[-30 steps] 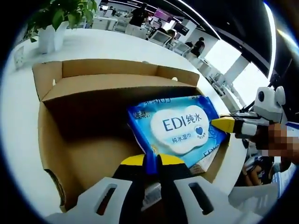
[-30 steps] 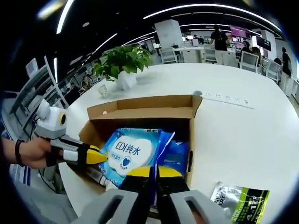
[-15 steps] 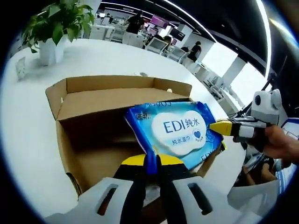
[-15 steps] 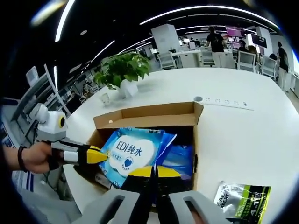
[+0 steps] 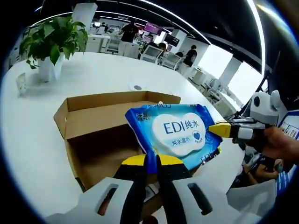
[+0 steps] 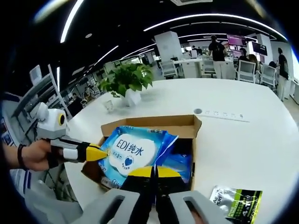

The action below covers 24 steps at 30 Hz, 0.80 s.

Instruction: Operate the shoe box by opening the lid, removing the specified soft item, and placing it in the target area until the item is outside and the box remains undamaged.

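Wet-wipes pack point(image 5: 180, 133), frame centre, lifted above open shoe box point(image 5: 100, 135) on white worktop point(image 5: 28, 135). Left tongs point(image 5: 152, 161) and right tongs point(image 6: 152, 171) both pinching pack edges: two-point hold keeps soft pack flat, clear of box walls.

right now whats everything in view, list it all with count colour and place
wet wipes pack: one, blue and white, held up over the open box
shoe box: one, brown cardboard, lid open, on the table
table: one, white, round
potted plant: one, green in a white pot, far side of the table
foil packet: one, silver, black and green, on the table beside the box
left gripper: yellow-tipped fingers shut on the pack's edge
right gripper: yellow-tipped fingers shut on the pack's other edge
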Motion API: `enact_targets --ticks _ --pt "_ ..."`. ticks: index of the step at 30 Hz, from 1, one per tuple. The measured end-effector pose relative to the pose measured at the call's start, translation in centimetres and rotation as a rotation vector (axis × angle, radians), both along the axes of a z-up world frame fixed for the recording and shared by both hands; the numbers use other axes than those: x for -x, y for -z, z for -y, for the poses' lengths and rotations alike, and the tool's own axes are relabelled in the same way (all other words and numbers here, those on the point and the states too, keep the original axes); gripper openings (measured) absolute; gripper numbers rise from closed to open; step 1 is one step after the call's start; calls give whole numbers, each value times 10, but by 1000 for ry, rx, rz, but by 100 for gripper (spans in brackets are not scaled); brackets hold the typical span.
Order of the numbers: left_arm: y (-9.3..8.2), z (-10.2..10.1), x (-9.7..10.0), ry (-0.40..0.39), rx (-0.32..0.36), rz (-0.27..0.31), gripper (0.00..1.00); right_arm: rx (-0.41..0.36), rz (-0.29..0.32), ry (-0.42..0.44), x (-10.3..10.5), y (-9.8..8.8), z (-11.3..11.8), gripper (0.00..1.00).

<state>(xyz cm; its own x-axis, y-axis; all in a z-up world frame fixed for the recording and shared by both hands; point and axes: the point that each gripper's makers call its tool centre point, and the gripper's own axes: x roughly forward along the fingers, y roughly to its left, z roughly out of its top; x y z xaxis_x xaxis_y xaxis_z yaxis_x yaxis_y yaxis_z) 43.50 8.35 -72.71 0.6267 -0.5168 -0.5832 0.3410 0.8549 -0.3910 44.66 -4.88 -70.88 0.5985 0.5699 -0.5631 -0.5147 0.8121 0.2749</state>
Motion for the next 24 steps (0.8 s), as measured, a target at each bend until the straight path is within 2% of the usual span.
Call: enact_targets --ticks 4,9,14,24 --pt "-5 16 0 27 -2 12 6 2 11 23 5 -5 17 0" --pt "-9 47 5 78 -4 21 6 3 10 71 15 -4 50 0" --pt "-7 82 9 145 -14 26 6 8 7 119 26 -2 83 0" --pt "-2 139 20 239 -10 17 6 5 -10 206 48 6 140 0"
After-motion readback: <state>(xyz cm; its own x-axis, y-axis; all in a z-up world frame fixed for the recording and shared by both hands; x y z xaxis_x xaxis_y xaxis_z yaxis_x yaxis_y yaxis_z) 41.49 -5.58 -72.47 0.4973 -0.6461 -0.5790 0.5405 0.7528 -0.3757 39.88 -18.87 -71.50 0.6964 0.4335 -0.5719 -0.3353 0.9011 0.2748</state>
